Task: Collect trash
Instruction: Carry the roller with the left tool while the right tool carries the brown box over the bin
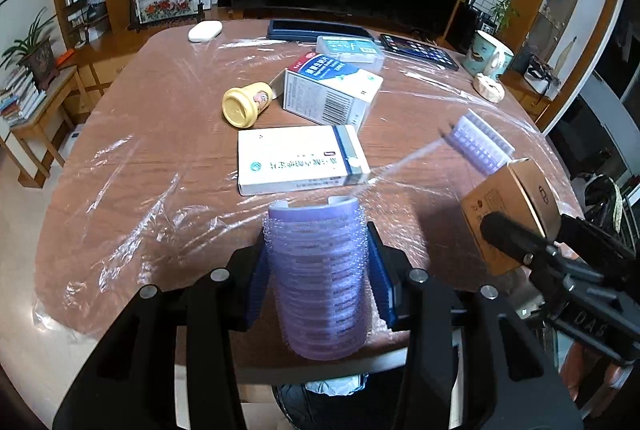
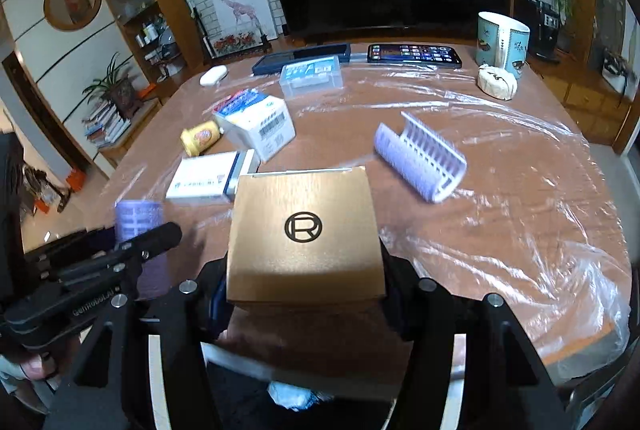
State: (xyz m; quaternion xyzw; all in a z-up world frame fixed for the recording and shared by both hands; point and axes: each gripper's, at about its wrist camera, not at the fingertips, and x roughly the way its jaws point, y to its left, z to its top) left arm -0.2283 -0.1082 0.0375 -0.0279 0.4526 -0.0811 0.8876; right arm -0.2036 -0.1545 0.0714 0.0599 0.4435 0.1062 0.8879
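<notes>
The left gripper (image 1: 316, 270) squeezes a purple bristly hair roller (image 1: 318, 278) between its two blue pads, holding it up over the near edge of the round brown wooden table (image 1: 160, 134). The right gripper (image 2: 304, 294) is clamped on a square gold cardboard box with a black R logo (image 2: 304, 230), also lifted above the near edge. Its lid is closed, so what is inside cannot be seen.

Below both grippers, a bin with a black bag (image 1: 328, 402) shows something pale and crumpled (image 2: 290, 396) in it.

On the table, under clear plastic wrap, lie a second purple roller piece (image 2: 420, 156), a flat white medicine box (image 1: 300, 160), a taller white box with a barcode (image 1: 332, 94), a small yellow bottle on its side (image 1: 246, 104) and a clear plastic case (image 2: 312, 74). A white and teal mug (image 2: 502, 38) stands at the far right.
</notes>
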